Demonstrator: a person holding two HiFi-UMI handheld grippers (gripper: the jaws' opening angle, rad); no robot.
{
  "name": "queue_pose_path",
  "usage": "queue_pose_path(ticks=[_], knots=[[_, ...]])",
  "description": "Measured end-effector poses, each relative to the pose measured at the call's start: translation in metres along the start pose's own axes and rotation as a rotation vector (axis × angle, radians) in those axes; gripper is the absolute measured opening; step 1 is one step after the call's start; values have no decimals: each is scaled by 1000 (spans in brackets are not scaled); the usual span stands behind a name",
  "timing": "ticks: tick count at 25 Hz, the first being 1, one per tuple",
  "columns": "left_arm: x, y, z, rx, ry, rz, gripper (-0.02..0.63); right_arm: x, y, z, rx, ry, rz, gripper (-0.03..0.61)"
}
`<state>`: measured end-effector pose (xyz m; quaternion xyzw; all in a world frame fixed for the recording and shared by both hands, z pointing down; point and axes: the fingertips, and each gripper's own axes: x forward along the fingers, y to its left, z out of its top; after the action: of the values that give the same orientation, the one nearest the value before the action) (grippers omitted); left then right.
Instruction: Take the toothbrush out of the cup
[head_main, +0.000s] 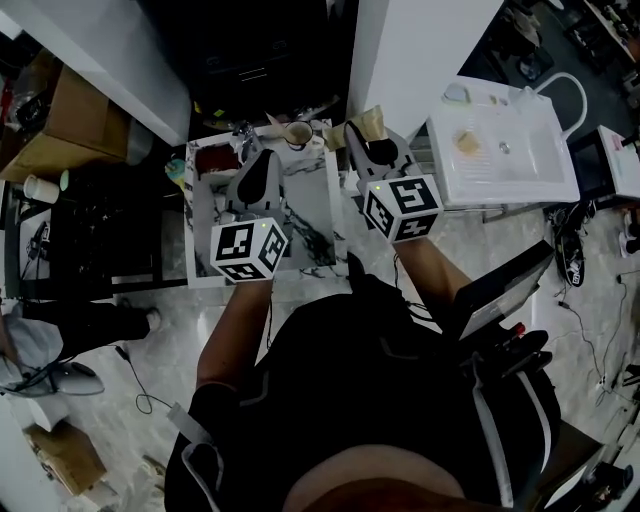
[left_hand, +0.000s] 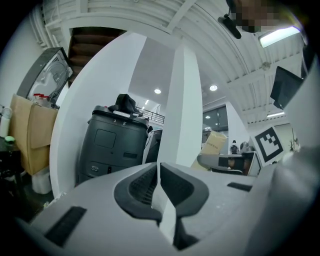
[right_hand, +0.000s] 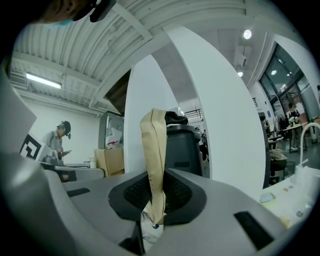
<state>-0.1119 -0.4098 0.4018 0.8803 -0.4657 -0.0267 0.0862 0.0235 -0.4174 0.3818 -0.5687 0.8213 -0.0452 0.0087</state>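
Note:
In the head view a small beige cup (head_main: 298, 133) stands at the far edge of a marble-patterned table (head_main: 312, 225). I cannot make out a toothbrush in it. My left gripper (head_main: 266, 156) hovers over the table's left half, just left of the cup; in the left gripper view (left_hand: 159, 176) its jaws are together with nothing between them. My right gripper (head_main: 366, 138) is at the table's right edge, shut on a tall tan paper packet (right_hand: 154, 145) that stands up from between its pads; the same tan paper packet (head_main: 369, 121) shows in the head view.
A white sink unit (head_main: 505, 150) stands to the right of the table. Cardboard boxes (head_main: 60, 120) sit at the left. A dark grey bin (left_hand: 112, 145) and a white pillar (left_hand: 182, 110) lie ahead. A black chair (head_main: 505, 290) is near the person's right side.

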Motion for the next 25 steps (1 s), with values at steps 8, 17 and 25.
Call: queue_pose_path(ticks=[8,17,25], knots=[[55,32,-58,-35,137,99,120,20,-27,-19,18,31,31,57],[105,74,-116,-63,220,236,138,49,-51,-52,30,70,108,57],[126,96,-155,-57,269,303,138,66,-61,-73,34,65,180,57]])
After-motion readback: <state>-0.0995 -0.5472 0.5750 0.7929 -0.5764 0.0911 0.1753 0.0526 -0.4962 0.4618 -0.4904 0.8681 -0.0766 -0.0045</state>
